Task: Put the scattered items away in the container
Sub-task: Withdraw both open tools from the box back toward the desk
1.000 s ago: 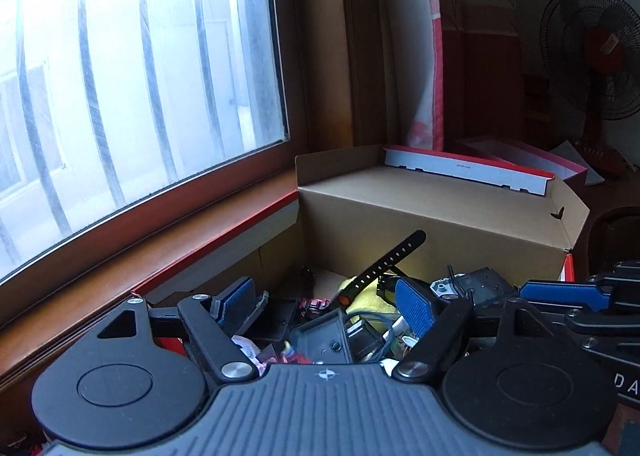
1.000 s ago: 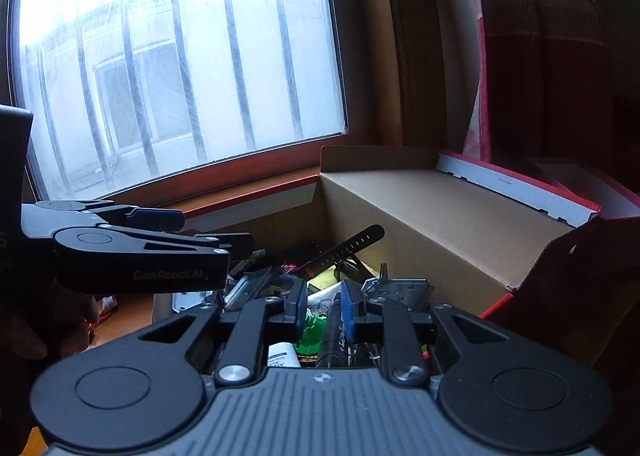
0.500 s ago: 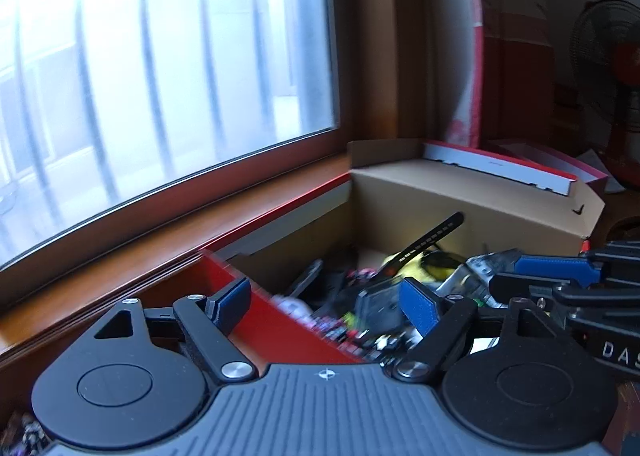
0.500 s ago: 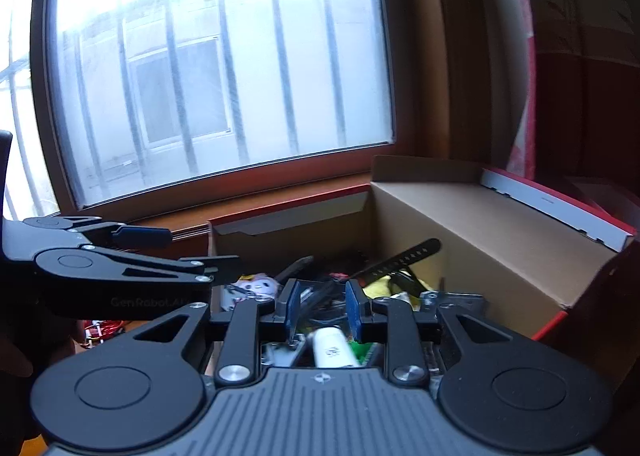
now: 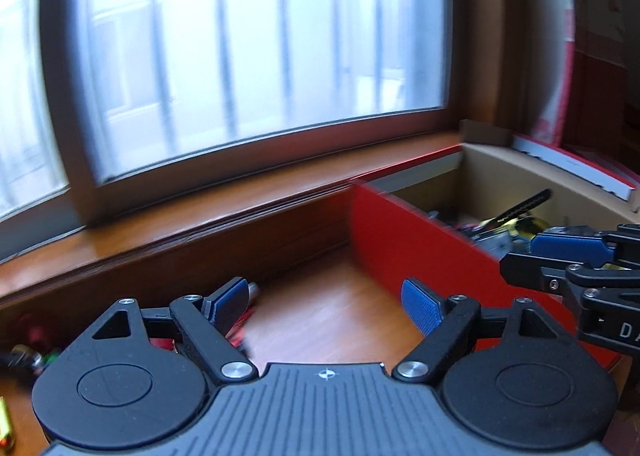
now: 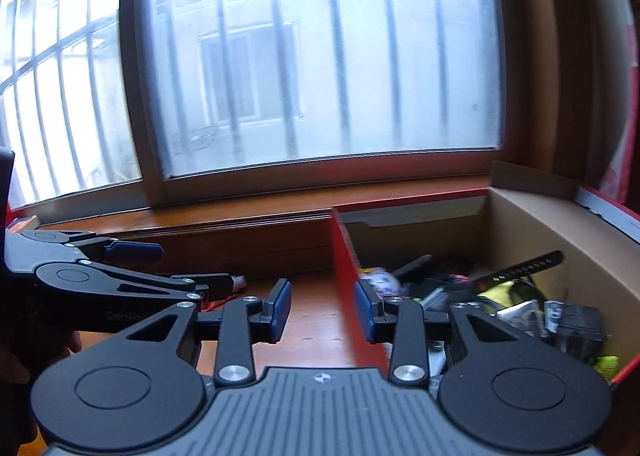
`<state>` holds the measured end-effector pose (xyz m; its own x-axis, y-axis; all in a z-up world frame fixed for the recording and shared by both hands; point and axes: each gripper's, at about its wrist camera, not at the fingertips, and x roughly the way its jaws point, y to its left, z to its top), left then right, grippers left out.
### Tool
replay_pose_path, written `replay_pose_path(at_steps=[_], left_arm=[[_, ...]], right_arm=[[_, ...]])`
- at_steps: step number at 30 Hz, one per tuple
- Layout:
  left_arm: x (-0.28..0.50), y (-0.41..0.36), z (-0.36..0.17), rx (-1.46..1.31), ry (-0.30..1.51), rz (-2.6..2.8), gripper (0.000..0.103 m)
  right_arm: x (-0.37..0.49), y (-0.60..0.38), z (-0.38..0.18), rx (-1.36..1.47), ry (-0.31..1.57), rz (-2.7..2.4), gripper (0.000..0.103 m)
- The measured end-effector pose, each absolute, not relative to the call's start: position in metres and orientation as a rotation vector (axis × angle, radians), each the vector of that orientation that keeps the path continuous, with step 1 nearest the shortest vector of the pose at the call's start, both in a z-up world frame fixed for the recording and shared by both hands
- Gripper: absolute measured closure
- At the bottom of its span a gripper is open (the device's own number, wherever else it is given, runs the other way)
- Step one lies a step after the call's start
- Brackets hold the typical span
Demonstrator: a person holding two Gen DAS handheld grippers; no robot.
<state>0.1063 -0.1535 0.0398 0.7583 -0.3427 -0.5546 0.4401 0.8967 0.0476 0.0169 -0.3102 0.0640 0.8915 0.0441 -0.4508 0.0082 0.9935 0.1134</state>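
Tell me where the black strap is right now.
The black strap is inside the cardboard box, on the right of the right wrist view. It slants up over the yellow item toward the box's far wall.

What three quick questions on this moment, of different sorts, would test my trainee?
1. True or false: the left gripper holds an item.
2. The black perforated strap lies: A) on the wooden table, B) inside the red cardboard box, C) on the windowsill.
3. Fill in: the right gripper's jaws straddle the box's near ____.

Key: 1 false; 2 B; 3 wall.
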Motion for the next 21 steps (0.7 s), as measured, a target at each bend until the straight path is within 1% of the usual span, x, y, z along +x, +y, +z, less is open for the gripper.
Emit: replay_pose_path(at_steps=[9, 21], left_arm=[[0.097, -0.072, 0.03, 0.154, 0.613, -0.278, 0.019], [0.077, 0.053, 0.008, 0.104, 0.689, -0.059, 0.019]], right_arm=[[0.034, -0.241, 0.056, 0.082, 0.517, 0.151, 0.06], [0.043, -0.138, 0.036, 0.053, 0.601, 0.279, 0.056]])
